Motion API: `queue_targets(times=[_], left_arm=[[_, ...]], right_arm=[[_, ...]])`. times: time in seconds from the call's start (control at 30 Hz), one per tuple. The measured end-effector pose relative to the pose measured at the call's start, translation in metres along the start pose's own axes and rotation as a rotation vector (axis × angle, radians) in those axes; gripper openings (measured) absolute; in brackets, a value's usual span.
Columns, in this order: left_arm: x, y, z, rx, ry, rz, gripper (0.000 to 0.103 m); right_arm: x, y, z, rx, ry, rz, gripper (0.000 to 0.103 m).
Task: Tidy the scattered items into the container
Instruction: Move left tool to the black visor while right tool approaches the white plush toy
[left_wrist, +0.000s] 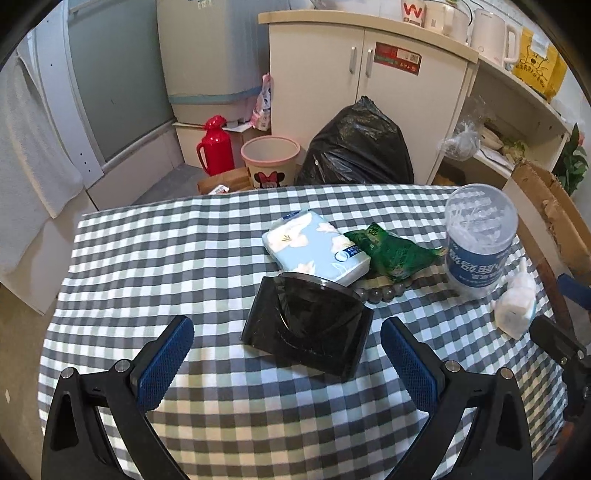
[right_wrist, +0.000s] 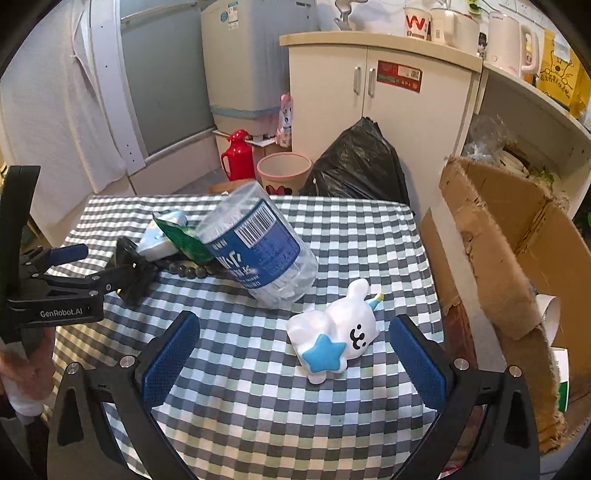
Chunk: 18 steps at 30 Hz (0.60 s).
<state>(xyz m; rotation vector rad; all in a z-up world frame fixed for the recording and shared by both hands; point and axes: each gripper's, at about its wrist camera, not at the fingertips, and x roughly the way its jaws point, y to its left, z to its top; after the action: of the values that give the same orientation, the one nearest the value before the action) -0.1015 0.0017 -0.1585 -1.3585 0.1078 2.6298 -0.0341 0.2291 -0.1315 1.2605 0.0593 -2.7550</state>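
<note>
Black box lies before spread left tongs; right tongs spread near white toy.

Left gripper: jaws spread wide, hovering low, holding nothing (blue pads bare). Right gripper: jaws likewise wide apart, empty. Person's hand grips left gripper's handle.

White toy beside cardboard box
</note>
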Motion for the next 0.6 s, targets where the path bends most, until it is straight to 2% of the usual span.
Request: queue_targets(times=[0.23, 0.33, 0.47, 0.6], left_arm=[[0.017, 0.003, 0.000, -0.014, 0.032, -0.019, 0.103], [0.022, 0.002, 0.001, -0.010, 0.030, -0.024, 0.103], [0.030, 0.000, 0.002, -0.004, 0.037, -0.019, 0.103], [0.040, -0.001, 0.001, -0.001, 0.051, -0.017, 0.103]], right_arm=[[0.015, -0.004, -0.002, 0.011, 0.024, 0.010, 0.103], [0.025, -0.006, -0.004, -0.017, 0.042, -0.032, 0.103], [0.033, -0.014, -0.005, 0.005, 0.048, -0.019, 0.103], [0.043, -0.018, -0.004, -0.027, 0.054, -0.047, 0.103]])
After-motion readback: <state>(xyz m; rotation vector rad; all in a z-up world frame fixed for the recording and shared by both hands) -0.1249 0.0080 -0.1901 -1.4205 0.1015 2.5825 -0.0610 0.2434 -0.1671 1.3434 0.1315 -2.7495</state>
